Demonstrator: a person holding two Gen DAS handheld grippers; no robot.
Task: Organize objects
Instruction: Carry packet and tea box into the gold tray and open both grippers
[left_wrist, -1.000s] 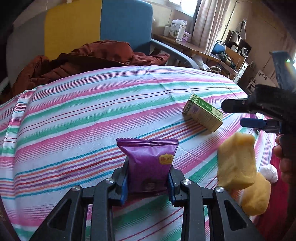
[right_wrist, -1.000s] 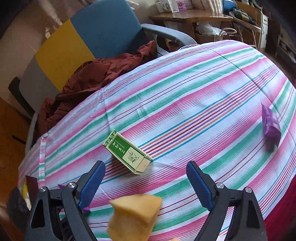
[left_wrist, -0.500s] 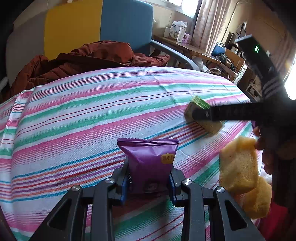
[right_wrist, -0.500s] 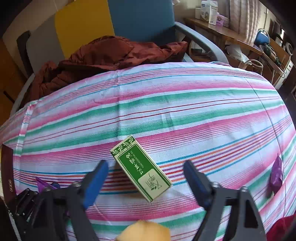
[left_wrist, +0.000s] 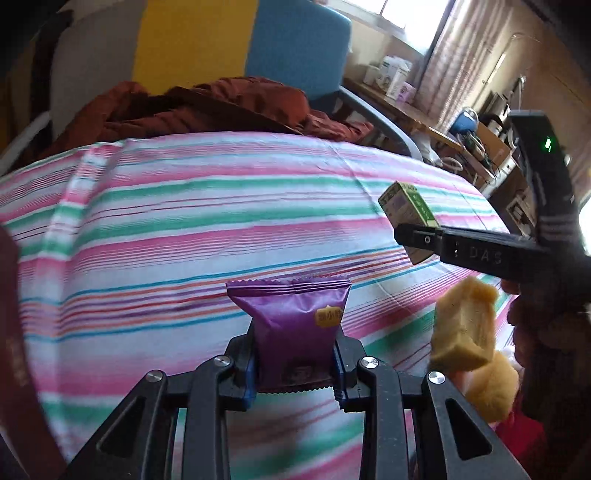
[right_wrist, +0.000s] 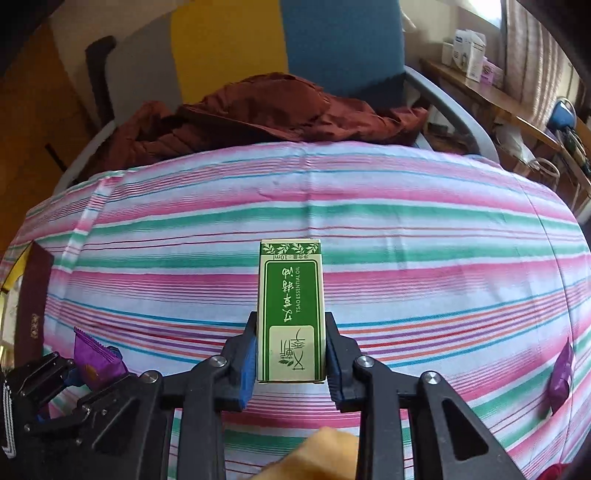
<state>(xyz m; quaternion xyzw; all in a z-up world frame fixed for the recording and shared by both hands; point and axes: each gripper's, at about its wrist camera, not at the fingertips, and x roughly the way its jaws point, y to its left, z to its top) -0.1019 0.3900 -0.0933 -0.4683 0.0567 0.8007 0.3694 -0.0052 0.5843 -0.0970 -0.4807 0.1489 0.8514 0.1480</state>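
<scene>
In the left wrist view my left gripper (left_wrist: 295, 373) grips a purple snack packet (left_wrist: 291, 317), its jaws closing tight on the lower half, above the striped tablecloth (left_wrist: 184, 229). The right wrist view shows my right gripper (right_wrist: 290, 362) with its jaws closing on a green essential-oil box (right_wrist: 290, 295), blue pads (right_wrist: 246, 362) pressed on both long sides. From the left wrist view the green box (left_wrist: 408, 210) is off the cloth in the right gripper (left_wrist: 417, 236). The left gripper (right_wrist: 88, 373) and the purple packet (right_wrist: 98, 358) show at the lower left.
A second purple packet (right_wrist: 561, 373) lies at the cloth's right edge. Yellow spongy blocks (left_wrist: 465, 328) sit near right. A dark red booklet (right_wrist: 33, 306) lies at the left edge. Behind the table stands a yellow and blue chair (right_wrist: 280, 40) with a rust-brown jacket (right_wrist: 258, 110).
The right gripper rolled square to the green box, closed on it from wide open, and the box rose off the cloth. The left gripper shifted slightly with the purple packet still held.
</scene>
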